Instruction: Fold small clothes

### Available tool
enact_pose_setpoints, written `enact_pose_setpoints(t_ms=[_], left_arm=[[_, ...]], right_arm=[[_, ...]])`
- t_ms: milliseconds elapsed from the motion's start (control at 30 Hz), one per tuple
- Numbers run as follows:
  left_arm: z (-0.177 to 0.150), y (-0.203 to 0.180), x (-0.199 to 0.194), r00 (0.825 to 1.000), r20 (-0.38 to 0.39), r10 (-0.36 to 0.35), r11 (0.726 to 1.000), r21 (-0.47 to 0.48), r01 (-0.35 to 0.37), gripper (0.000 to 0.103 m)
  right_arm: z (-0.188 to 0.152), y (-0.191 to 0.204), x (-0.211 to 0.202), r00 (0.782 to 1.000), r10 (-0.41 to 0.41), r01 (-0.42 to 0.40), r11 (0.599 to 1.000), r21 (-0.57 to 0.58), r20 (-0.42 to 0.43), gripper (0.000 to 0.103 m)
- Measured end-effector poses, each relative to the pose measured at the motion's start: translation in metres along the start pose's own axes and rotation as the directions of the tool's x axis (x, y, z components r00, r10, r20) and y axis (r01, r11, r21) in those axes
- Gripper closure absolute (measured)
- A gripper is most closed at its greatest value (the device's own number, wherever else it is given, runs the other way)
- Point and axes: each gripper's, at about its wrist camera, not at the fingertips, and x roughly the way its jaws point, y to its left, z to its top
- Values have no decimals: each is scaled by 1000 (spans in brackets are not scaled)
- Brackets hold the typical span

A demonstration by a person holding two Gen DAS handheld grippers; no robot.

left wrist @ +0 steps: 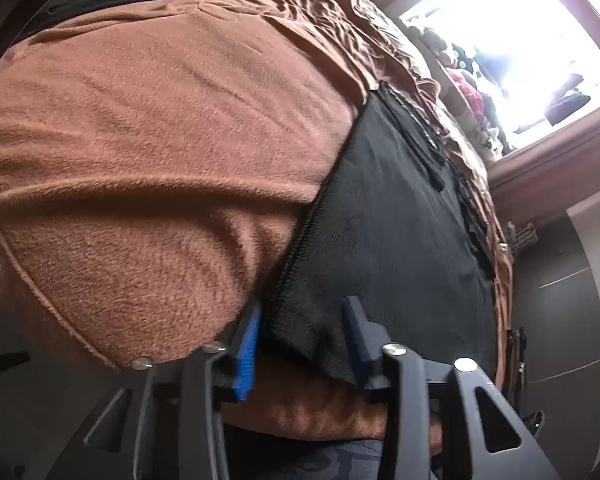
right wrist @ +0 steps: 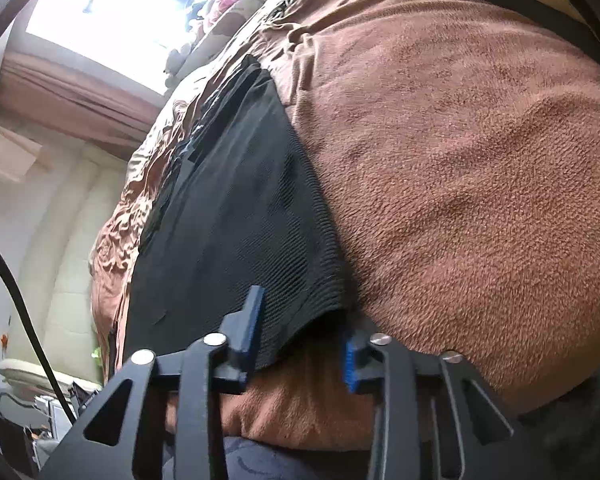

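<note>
A small black knitted garment (left wrist: 392,240) is lying flat on a fuzzy brown fleece blanket (left wrist: 160,160) that is covering the bed, its near hem reaching down to the blanket's front edge. The left gripper (left wrist: 300,344), black-framed with blue-padded fingers, is sitting at the garment's near corner with its jaws spread wide, the corner of the black cloth lying between them without being pinched. The right gripper (right wrist: 304,340) is sitting at the garment's (right wrist: 236,220) other near corner, jaws likewise spread, one finger resting over the ribbed hem and the other on the blanket (right wrist: 460,160) just beside it. A bright window (left wrist: 512,40) is glaring beyond the far end of the bed.
</note>
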Motion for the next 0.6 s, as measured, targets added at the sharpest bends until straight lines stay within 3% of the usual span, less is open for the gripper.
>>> enact_pose_setpoints(t_ms=[67, 133, 300, 600], left_arm=[[-2, 3, 1, 1000, 0, 24, 1000, 1, -24, 93], [-1, 8, 0, 1000, 15, 9, 1000, -20, -8, 96], [1, 5, -15, 998, 65, 4, 1000, -6, -4, 97], [6, -10, -61, 983, 162, -83, 997, 22, 80, 98]], right_arm=[[0, -1, -1, 1000, -7, 7, 1000, 13, 1, 96], [-1, -2, -4, 1000, -8, 8, 1000, 17, 8, 102], [-3, -1, -24, 997, 20, -23, 999, 34, 75, 103], [-7, 24, -70, 983, 71, -66, 997, -34, 171, 103]])
